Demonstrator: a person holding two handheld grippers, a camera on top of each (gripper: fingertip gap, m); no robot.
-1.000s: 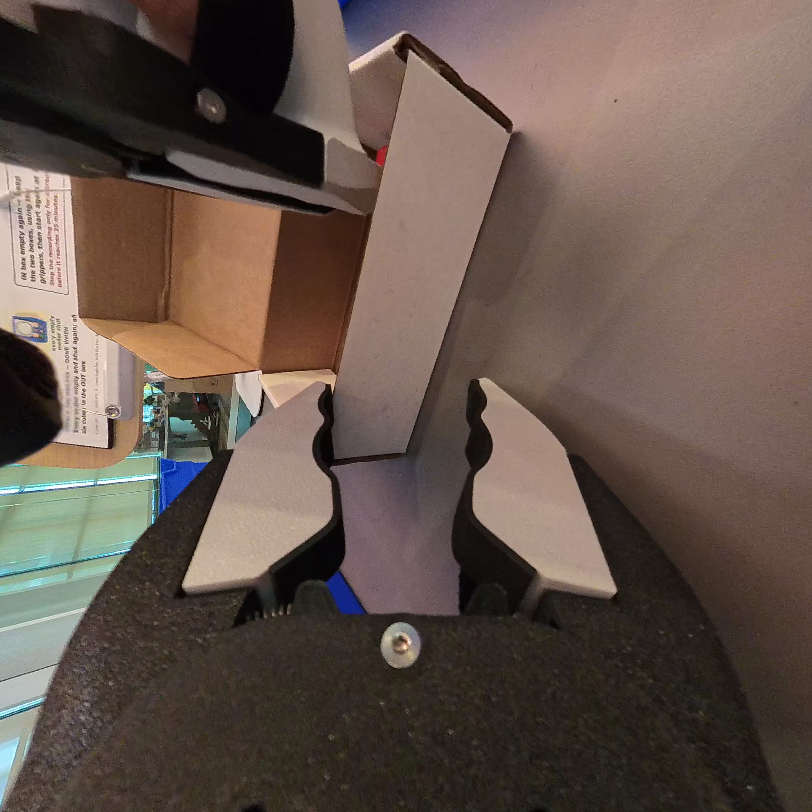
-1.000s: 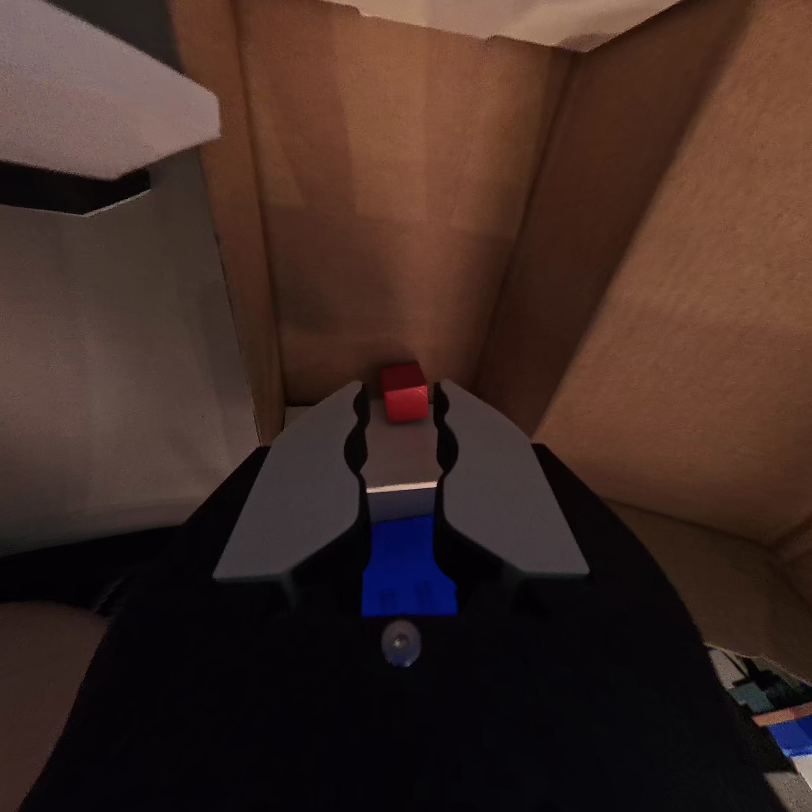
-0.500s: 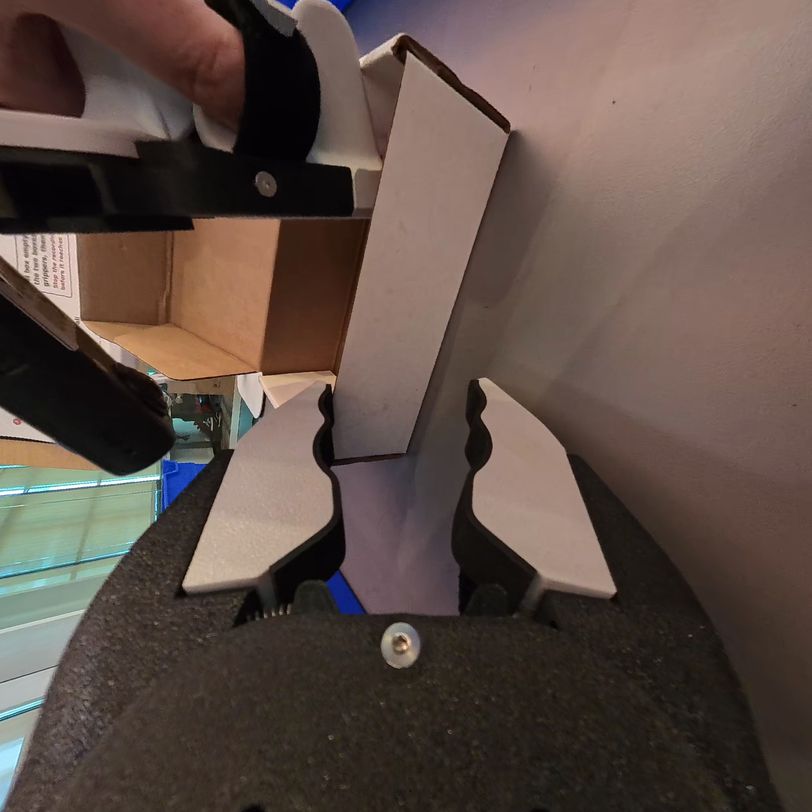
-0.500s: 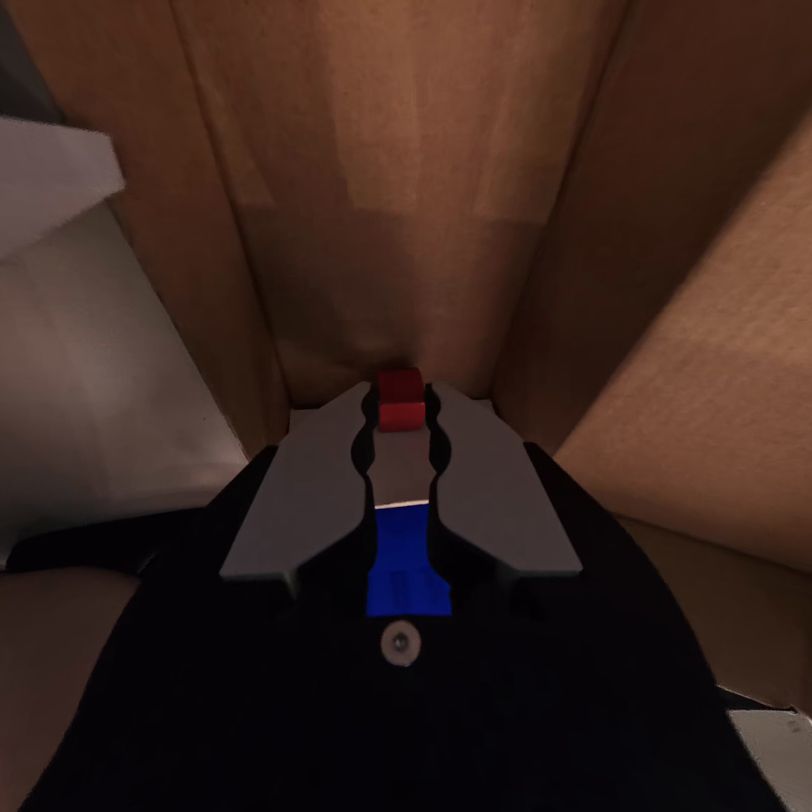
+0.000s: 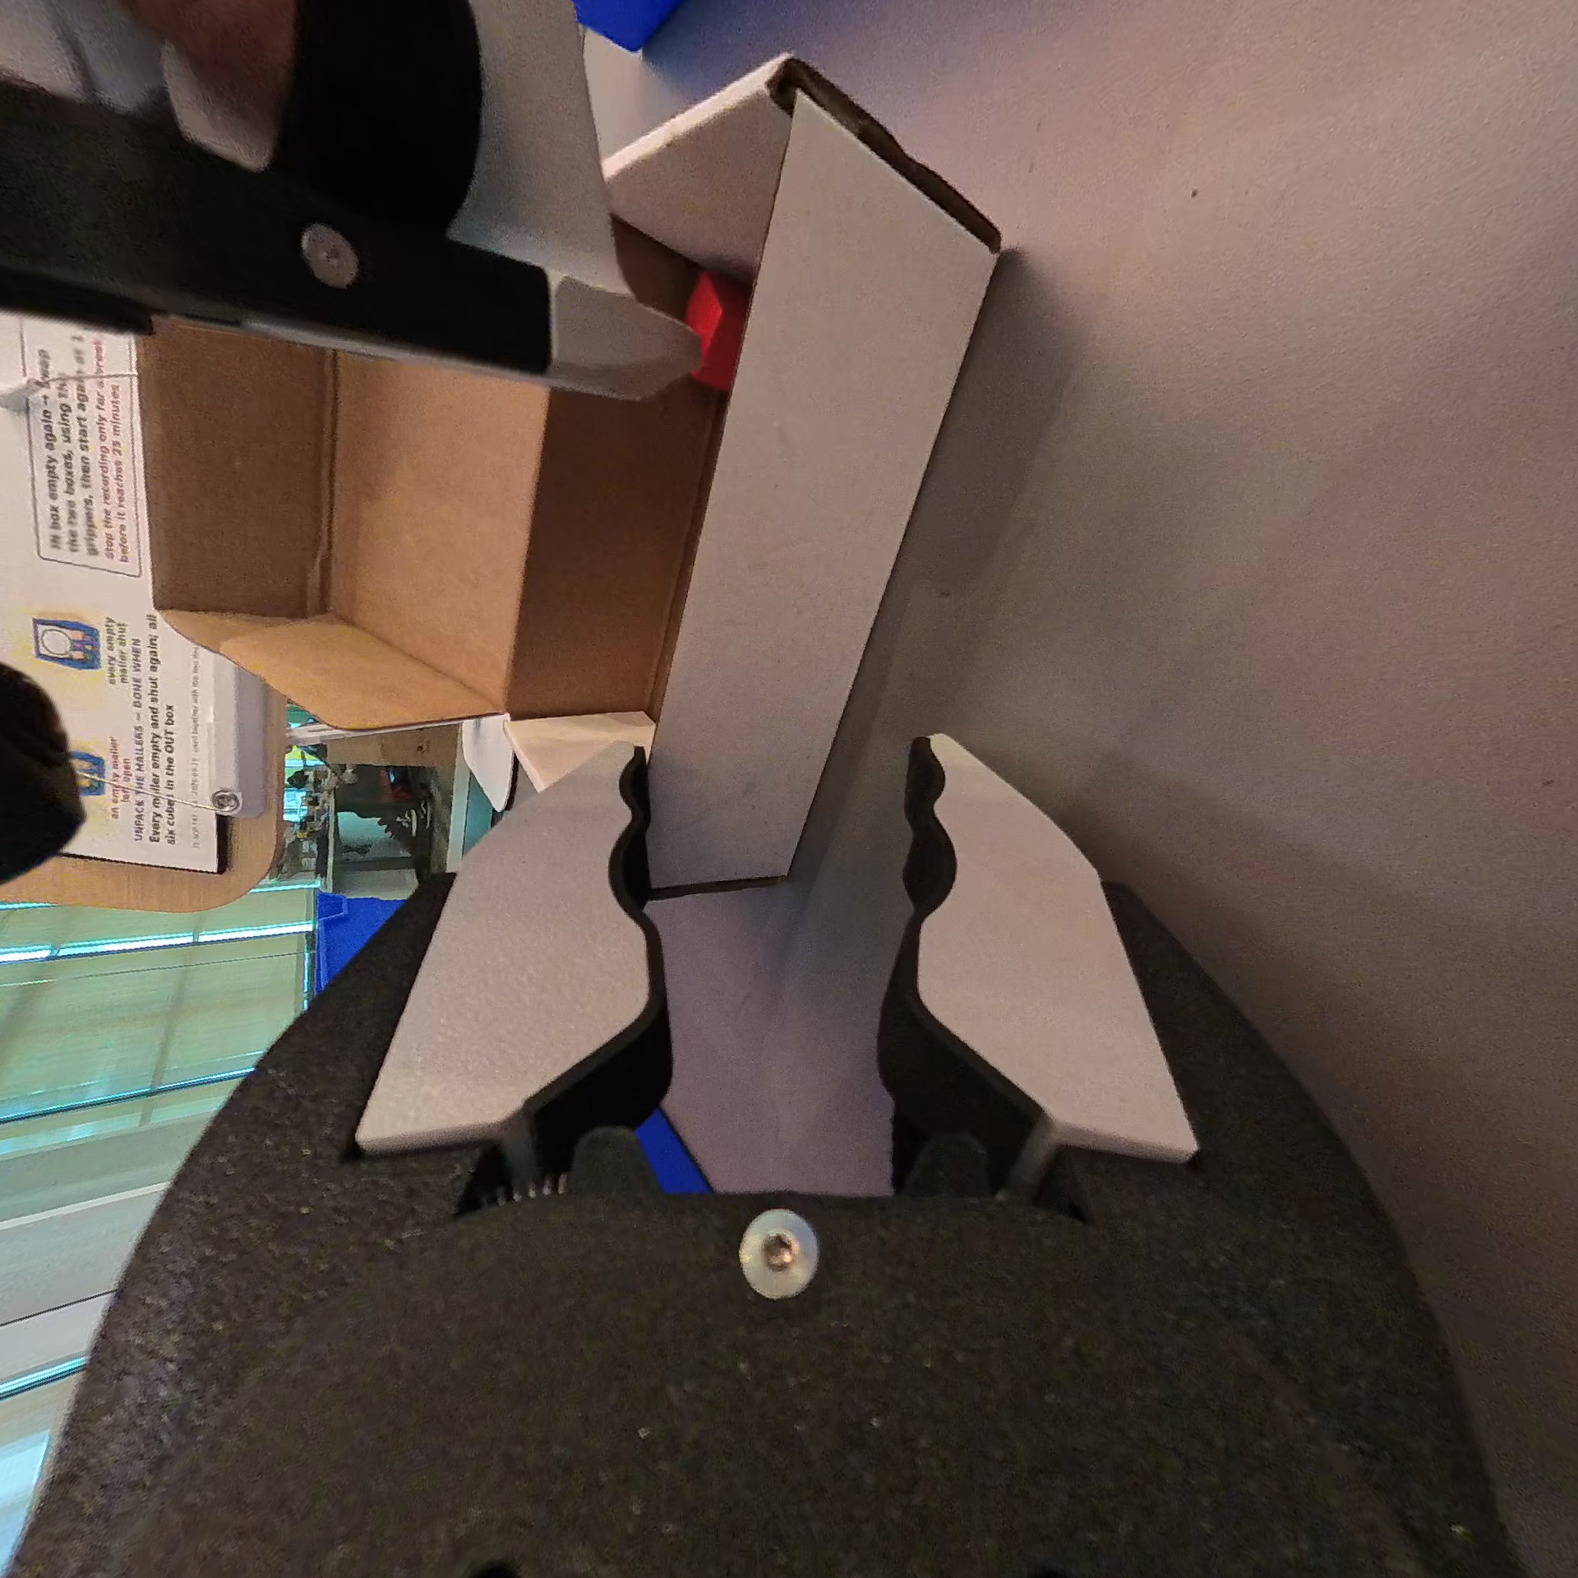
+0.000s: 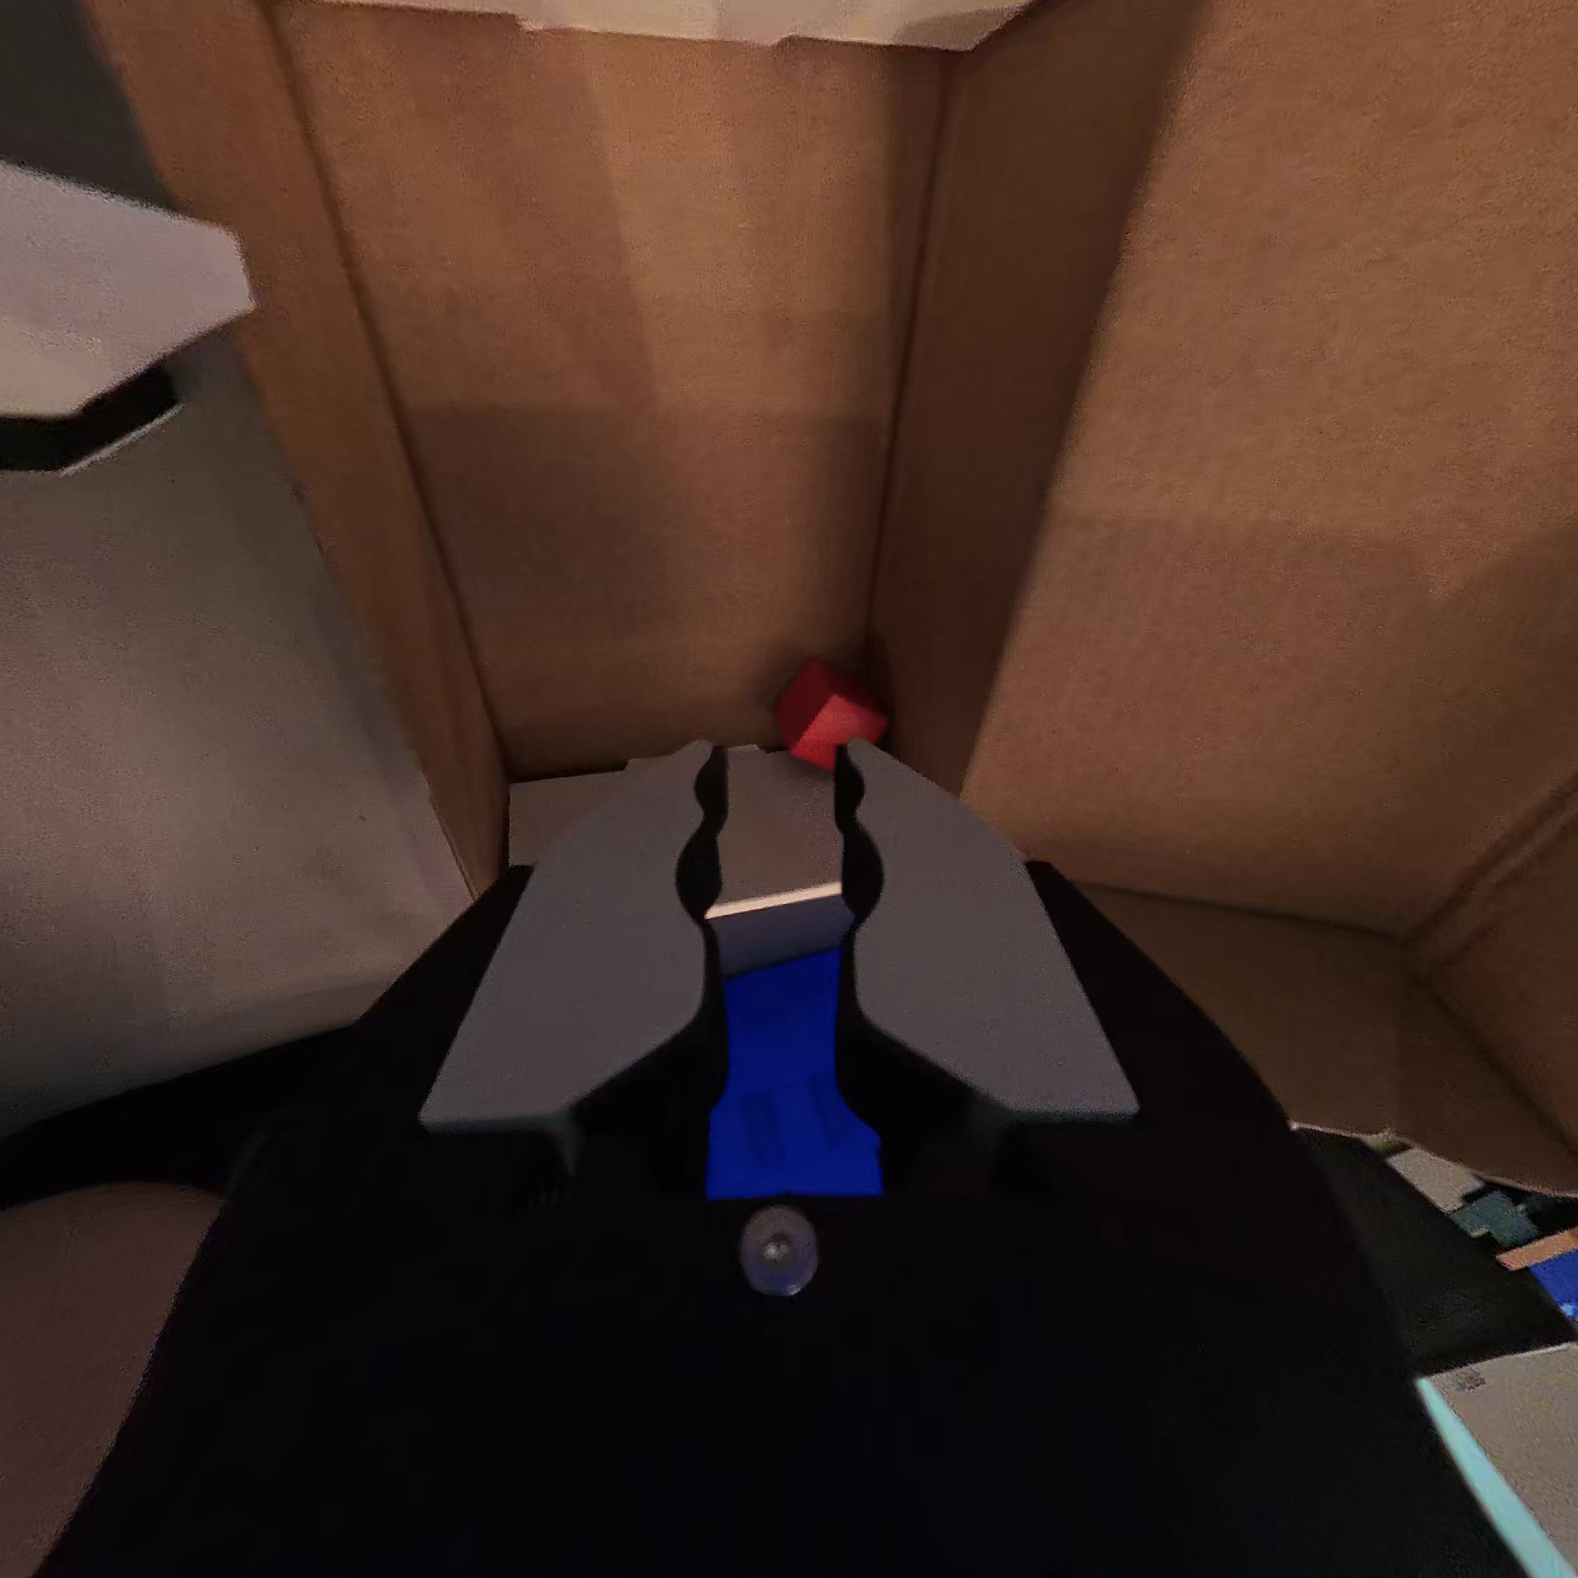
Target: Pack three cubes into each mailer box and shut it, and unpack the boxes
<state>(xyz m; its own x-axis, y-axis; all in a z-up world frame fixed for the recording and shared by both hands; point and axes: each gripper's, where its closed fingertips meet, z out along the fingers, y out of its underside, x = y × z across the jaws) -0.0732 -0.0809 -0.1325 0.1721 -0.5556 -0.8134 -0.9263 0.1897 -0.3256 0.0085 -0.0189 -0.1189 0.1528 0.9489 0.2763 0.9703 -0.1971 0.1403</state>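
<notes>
A white mailer box (image 5: pixel 820 512) with a brown inside stands open on the grey table. Its near wall lies between the fingers of my left gripper (image 5: pixel 781 751), which is open, with the left finger against the wall. My right gripper (image 6: pixel 777 756) is open and empty, reaching inside the box (image 6: pixel 640 384). A red cube (image 6: pixel 832 713) sits tilted in the box's corner, just past the right fingertip. In the left wrist view the right gripper's fingertip (image 5: pixel 632 350) is at the red cube (image 5: pixel 717 329).
The grey table (image 5: pixel 1281 598) stretches to the right of the box. A printed sheet on a clipboard (image 5: pixel 94 598) stands behind the box on the left. A blue bin's corner (image 5: pixel 623 17) shows at the top.
The red cube was between my right fingertips half a second ago; now it lies free and tilted in the corner to their right. The right gripper has drawn back a little. The left gripper has not moved.
</notes>
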